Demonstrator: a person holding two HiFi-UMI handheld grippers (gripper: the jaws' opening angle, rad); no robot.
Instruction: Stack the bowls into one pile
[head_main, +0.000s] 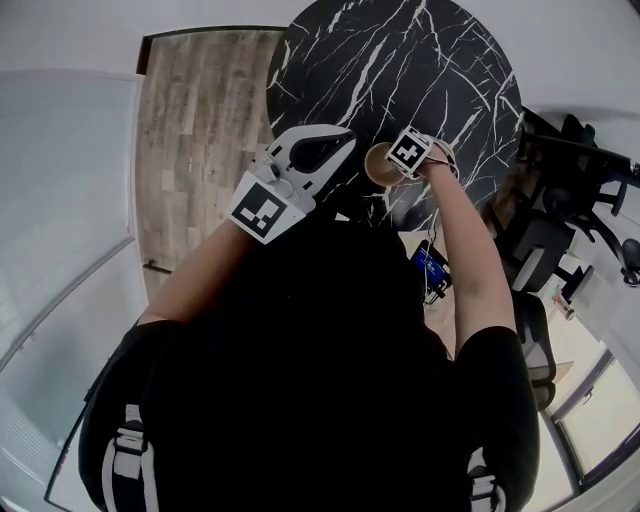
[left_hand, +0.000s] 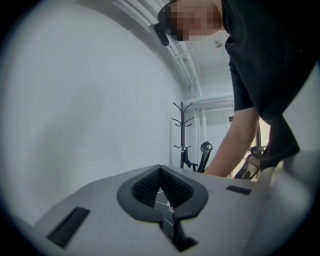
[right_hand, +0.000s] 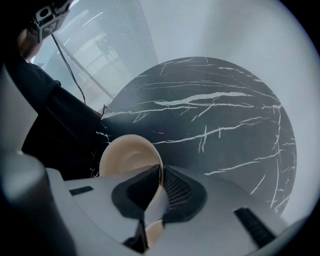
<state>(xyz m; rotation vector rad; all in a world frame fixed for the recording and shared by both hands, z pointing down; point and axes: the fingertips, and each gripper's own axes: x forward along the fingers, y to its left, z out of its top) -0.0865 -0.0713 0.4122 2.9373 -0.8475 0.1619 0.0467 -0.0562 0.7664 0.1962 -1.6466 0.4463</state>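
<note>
A beige bowl (head_main: 378, 165) sits at the near edge of the round black marble table (head_main: 400, 60). My right gripper (head_main: 400, 160) points steeply down at it. In the right gripper view the bowl (right_hand: 127, 155) tilts up, and the right gripper (right_hand: 159, 172) is shut on its thin rim, which runs between the two dark pads. My left gripper (head_main: 340, 140) hangs near the person's chest, away from the bowl. In the left gripper view the left gripper (left_hand: 160, 172) is shut with nothing in it. I see no other bowl.
The marble table (right_hand: 210, 115) is bare beyond the bowl. Wooden floor (head_main: 200, 110) lies to its left, and black office chairs (head_main: 570, 200) stand at the right. A coat stand (left_hand: 182, 135) is by the white wall. A person's arm (left_hand: 235, 145) reaches down.
</note>
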